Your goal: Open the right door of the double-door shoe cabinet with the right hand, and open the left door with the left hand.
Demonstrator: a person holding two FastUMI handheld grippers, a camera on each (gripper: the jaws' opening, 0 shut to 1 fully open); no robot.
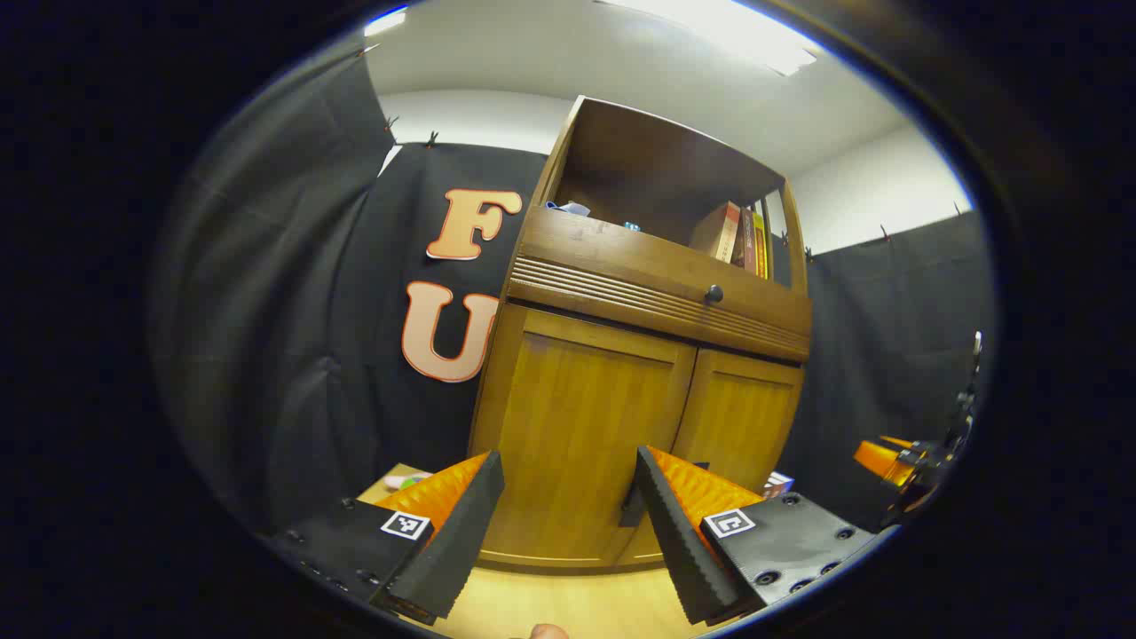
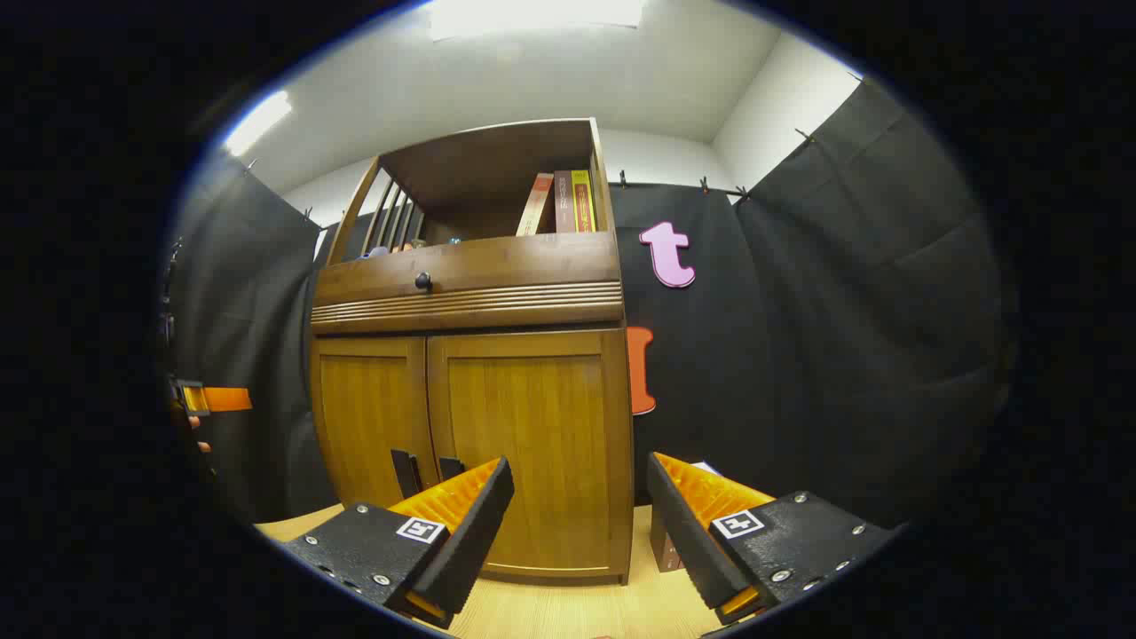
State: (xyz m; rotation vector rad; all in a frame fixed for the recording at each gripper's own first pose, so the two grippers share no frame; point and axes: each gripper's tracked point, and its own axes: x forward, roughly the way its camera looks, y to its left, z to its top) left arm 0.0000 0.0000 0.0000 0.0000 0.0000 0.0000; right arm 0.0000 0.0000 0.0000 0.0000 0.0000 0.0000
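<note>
Both views look up from low, near the shoe cabinet (image 1: 621, 390), sharing its front.

Black cloth (image 2: 843, 293) hangs across the middle of both views, clipped along its top edge below a white wall (image 1: 887, 191). Bright ceiling lights (image 2: 532, 13) glow at the top. A pale wooden floor (image 2: 568, 612) runs along the bottom.

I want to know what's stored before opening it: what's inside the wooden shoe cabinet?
Upright books stand in the brown wooden shoe cabinet's open top shelf; both closed lower doors hide whatever is inside.
</note>
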